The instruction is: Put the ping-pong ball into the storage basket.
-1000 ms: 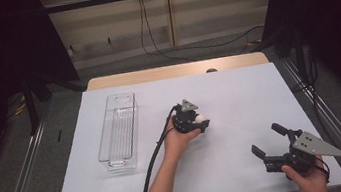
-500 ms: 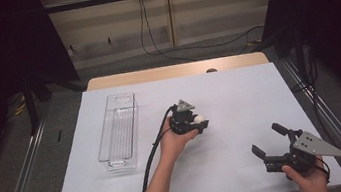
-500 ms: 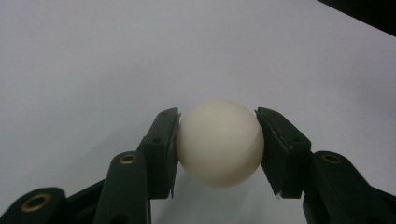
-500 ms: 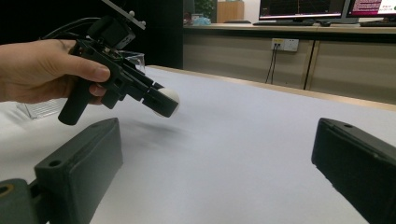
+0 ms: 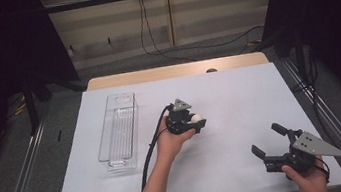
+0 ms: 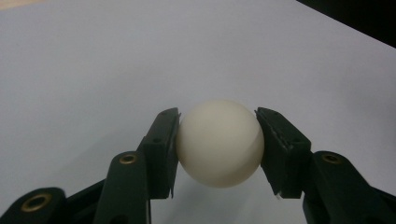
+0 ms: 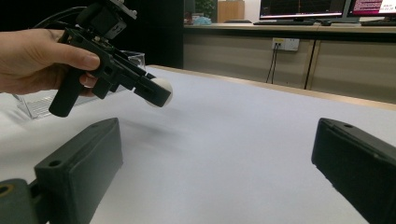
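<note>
- Left gripper [image 5: 196, 124], a black two-jaw tool with a grey three-cornered plate on top, is clamped on a smooth white ball [image 6: 219, 142]; in the left gripper view each jaw presses one flank of the ball.
- In the right gripper view the ball [image 7: 158, 92] hangs clear of the white table sheet [image 7: 243, 140], with a soft shadow on the sheet below it.
- In the high view the ball [image 5: 197, 119] sits near the middle of the table, just right of the hand [image 5: 172, 141] that holds the left gripper.
- A black cable [image 5: 148, 152] trails from this gripper back along the forearm.
- Right gripper [image 5: 271, 143], also black with a grey plate, rests low at the near right corner of the sheet, well apart from the ball; its jaws stand wide with nothing between them.
- A clear plastic oblong tray [image 5: 118, 131] lies on the sheet to the left of the left gripper, its long side running away from the person; it looks bare inside.
</note>
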Available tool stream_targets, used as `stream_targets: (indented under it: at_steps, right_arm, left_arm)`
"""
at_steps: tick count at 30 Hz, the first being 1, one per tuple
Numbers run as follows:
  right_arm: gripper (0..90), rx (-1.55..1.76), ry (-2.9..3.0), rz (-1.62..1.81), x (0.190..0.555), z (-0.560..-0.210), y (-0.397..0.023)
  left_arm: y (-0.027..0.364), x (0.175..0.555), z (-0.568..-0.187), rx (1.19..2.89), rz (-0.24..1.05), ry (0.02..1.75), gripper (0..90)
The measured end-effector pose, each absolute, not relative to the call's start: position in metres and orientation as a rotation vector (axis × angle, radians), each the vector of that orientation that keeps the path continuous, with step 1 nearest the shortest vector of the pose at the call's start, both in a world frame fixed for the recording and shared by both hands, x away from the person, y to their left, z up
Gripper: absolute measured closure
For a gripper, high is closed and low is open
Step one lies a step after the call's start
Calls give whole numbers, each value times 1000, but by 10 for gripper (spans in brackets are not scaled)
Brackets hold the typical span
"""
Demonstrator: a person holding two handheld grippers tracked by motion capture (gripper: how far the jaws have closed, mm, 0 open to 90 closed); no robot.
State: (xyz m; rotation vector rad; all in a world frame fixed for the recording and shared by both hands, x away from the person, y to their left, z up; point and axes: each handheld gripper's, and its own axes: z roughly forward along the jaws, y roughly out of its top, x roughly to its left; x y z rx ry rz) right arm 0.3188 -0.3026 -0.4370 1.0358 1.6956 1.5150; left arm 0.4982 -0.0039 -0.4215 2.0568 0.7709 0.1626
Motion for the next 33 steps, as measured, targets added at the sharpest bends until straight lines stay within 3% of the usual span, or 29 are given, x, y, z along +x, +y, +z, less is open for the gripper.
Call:
stream_targets:
  at_steps: [33]
  right_arm:
    - [14,1037,1706,1512,319,-438,-301]
  left_arm:
    - [21,492,-411,2000,204,798,512]
